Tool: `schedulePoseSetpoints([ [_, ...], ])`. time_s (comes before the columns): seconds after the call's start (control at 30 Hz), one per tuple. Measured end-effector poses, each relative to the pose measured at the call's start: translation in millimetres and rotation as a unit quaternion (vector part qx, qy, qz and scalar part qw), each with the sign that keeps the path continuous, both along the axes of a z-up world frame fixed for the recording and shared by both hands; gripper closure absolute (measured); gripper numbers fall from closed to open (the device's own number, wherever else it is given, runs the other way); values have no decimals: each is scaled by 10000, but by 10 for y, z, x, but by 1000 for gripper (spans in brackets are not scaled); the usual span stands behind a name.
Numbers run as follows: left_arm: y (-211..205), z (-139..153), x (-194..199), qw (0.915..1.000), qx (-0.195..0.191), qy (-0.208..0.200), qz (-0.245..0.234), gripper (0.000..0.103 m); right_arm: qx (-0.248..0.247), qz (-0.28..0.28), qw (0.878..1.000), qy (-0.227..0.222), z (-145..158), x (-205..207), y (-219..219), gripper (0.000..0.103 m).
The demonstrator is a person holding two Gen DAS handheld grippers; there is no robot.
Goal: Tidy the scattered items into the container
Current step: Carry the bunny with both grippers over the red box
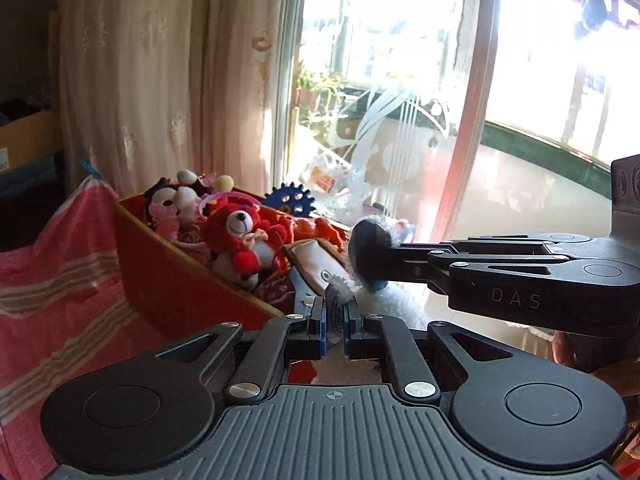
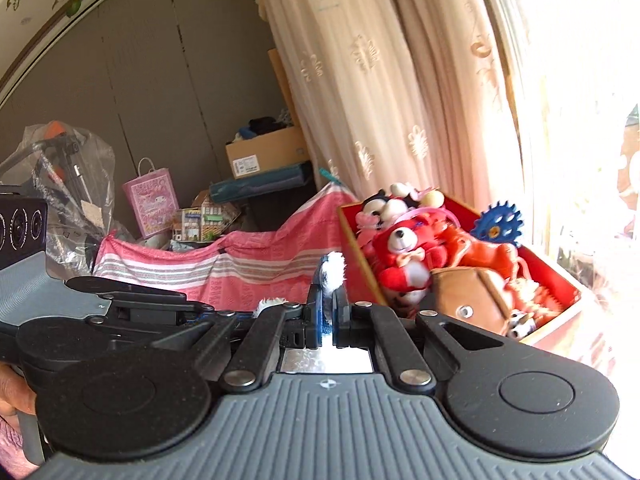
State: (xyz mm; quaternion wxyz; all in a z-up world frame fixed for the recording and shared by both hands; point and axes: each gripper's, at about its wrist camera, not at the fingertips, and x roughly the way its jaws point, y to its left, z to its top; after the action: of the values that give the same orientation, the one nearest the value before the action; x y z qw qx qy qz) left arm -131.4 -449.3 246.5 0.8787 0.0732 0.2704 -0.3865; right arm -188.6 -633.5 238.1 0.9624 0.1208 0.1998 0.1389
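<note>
Only left view shows window [image 1: 400, 80], both claws [image 1: 335, 312] [image 2: 328, 312] clamped on white plush [image 1: 392, 304].

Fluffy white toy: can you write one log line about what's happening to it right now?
left gripper: shut on fluffy white toy | right gripper: shut on same toy | red toy box: already full | toy: not yet in

The red cardboard box with pale wooden-looking edges [image 2: 558, 280] looked matt, and the red plush teddy bear [image 1: 240, 236] in it was fuzzy. A blue plastic gear wheel [image 1: 290, 199] shone glossy at the far side. The pink striped woven cloth [image 1: 60, 272] on the left looked coarse, and the cream sheer curtain [image 2: 360, 92] was thin and embroidered.
</note>
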Motion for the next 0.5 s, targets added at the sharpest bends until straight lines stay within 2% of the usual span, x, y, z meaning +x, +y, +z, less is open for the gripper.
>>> schedulePoseSetpoints([
  [0.23,-862,94,423,9991,27,-114,-412,100,-311,-663,9973,-115,121,455,-644,98],
  [0.5,-1556,236,1415,9986,-117,93,-506,99,-591,-1035,9927,-186,274,1350,-1157,98],
])
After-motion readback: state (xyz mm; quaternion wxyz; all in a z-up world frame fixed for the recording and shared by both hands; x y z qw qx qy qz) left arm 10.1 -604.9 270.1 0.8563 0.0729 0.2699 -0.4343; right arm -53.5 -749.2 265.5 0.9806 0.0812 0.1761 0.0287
